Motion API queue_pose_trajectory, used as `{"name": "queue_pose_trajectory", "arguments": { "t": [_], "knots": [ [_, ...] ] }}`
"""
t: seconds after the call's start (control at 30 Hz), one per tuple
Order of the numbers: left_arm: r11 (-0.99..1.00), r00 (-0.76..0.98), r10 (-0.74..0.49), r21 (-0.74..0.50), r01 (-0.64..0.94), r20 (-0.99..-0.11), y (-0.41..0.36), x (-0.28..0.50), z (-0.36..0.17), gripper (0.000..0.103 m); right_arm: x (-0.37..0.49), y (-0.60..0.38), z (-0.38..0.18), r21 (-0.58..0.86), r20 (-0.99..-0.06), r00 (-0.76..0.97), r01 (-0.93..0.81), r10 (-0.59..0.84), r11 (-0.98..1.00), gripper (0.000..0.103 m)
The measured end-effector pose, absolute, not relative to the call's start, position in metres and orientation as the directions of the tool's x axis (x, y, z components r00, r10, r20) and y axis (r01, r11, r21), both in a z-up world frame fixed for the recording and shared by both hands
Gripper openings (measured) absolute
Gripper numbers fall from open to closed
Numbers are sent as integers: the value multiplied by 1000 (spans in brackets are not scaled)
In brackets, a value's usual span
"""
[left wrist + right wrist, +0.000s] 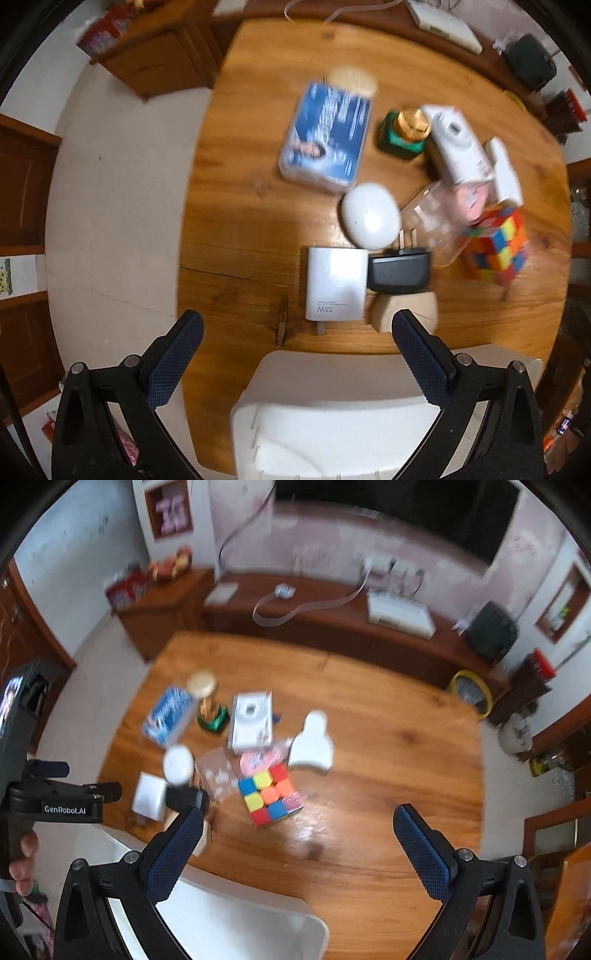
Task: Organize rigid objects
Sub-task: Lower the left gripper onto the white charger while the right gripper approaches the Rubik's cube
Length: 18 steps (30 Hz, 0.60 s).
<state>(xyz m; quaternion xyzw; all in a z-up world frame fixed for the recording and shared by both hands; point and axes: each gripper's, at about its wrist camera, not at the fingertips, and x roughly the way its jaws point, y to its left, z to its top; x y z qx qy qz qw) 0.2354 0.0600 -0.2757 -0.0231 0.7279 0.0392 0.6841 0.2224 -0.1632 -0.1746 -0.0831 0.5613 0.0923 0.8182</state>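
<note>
Wooden table (240,236) crowded: white charger (334,284) beside black adapter (400,271); both hand-held grippers (297,334) (298,827) gape empty.

On your wooden table (236,229) you have two chargers, one white (335,283) and one black (400,272); one colour cube (496,246); one blue box (327,136); one white oval case (370,216); one green bottle with a gold cap (404,133); one white camera-like device (456,142); one clear plastic packet (434,218); one tan block (404,312); and one white bin (332,417) at the near edge.
</note>
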Motion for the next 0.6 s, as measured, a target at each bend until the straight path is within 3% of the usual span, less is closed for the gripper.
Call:
{"name": "queue_pose_trajectory", "arguments": {
  "t": [0.33, 0.47, 0.53, 0.6],
  "knots": [
    [994, -151, 6, 22, -104, -989, 54, 252, -303, 101, 252, -147, -247, -39, -976, 216, -285, 24, 958, 102],
    [994, -166, 24, 42, -101, -986, 50, 254, -312, 88, 259, -147, -259, -38, -982, 189, -295, 19, 955, 102],
    [993, -170, 25, 44, -110, -985, 52, 256, -318, 87, 261, -148, -263, -31, -984, 174, -298, 23, 954, 102],
    [991, -168, 14, 36, -130, -986, 56, 257, -321, 87, 266, -147, -269, -19, -988, 154, -304, 29, 952, 94]
  ]
}}
